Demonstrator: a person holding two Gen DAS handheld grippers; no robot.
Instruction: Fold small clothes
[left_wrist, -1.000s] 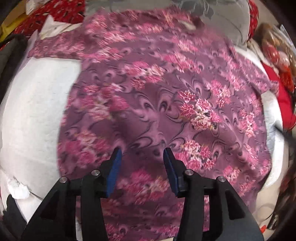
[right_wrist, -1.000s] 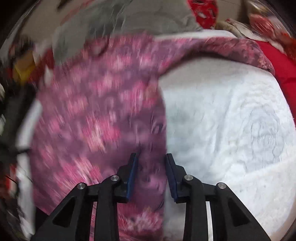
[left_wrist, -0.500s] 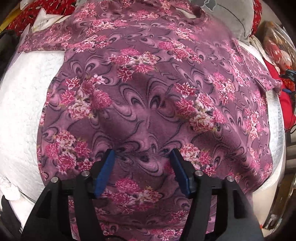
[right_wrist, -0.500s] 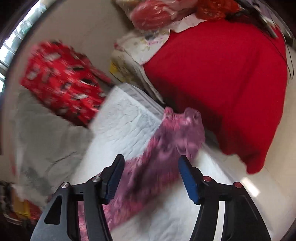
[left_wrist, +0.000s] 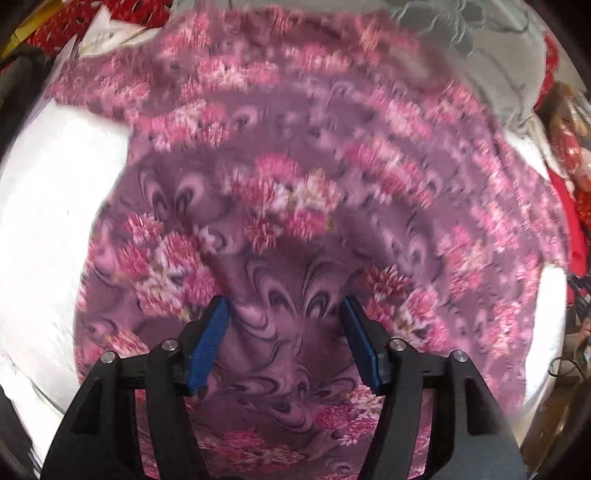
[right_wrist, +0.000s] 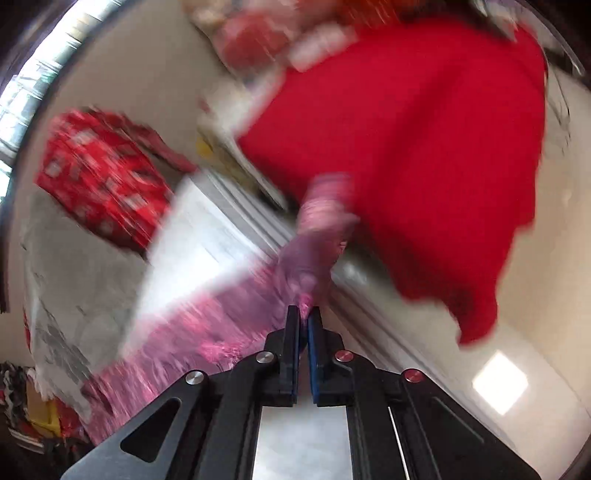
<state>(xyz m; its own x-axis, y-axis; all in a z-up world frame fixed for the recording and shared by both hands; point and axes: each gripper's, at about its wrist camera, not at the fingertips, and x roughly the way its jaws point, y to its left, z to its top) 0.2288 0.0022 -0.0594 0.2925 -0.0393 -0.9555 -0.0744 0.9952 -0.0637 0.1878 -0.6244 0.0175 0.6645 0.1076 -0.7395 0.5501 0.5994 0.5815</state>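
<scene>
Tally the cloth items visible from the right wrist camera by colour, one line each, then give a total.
Purple floral: 1, the garment, its sleeve end pinched in the closing right gripper
Plain red: 1, the red cloth
Red patterned: 1, the patterned bundle
Grey: 1, the grey cloth
White: 1, the white padded cover
Total: 5 (blurred items at the top left out)
</scene>
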